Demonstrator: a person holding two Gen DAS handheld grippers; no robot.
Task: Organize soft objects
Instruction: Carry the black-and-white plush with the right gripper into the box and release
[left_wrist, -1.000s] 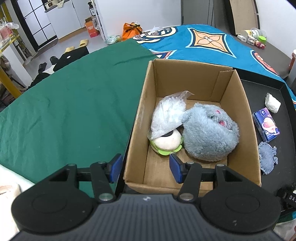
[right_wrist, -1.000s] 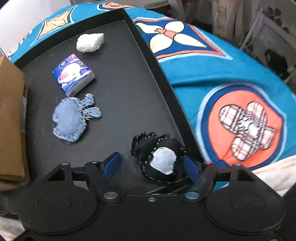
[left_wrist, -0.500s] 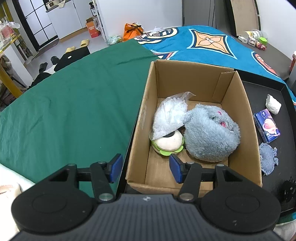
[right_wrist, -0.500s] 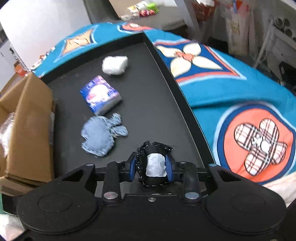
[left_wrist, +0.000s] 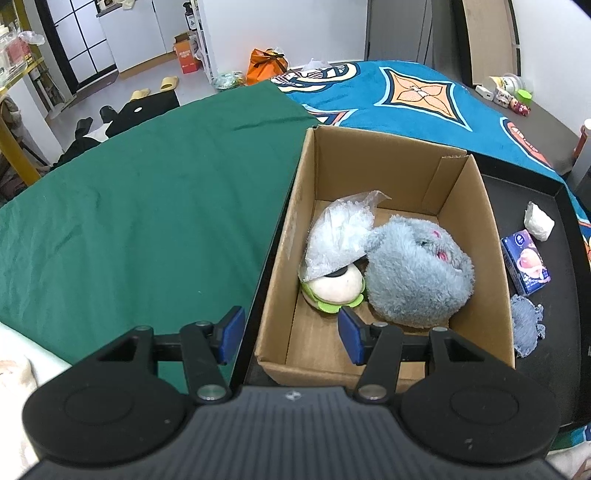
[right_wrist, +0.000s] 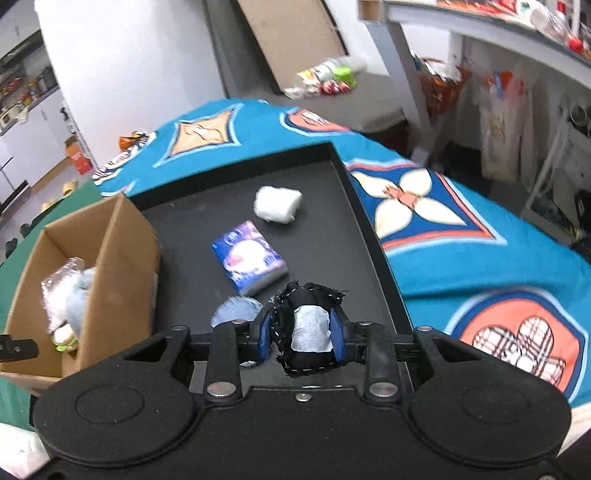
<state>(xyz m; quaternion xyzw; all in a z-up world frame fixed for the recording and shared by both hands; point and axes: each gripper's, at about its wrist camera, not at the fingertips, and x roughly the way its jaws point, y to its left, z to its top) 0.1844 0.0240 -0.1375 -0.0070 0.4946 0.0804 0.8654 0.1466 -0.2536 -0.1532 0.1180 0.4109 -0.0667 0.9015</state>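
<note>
Now the right tool clamps the black fabric patch (squeezed between both pads)

- One cardboard box, in the middle of the left view.
- Three soft things in the box: one fluffy grey toy, one plastic bag, one round green and cream toy.
- One black tray.
- Four things over the tray: one white wad, one blue tissue pack, one denim patch, one black patch.

Both wrist cams look steeply down, close; 2 views share cardboard box and black tray.
</note>
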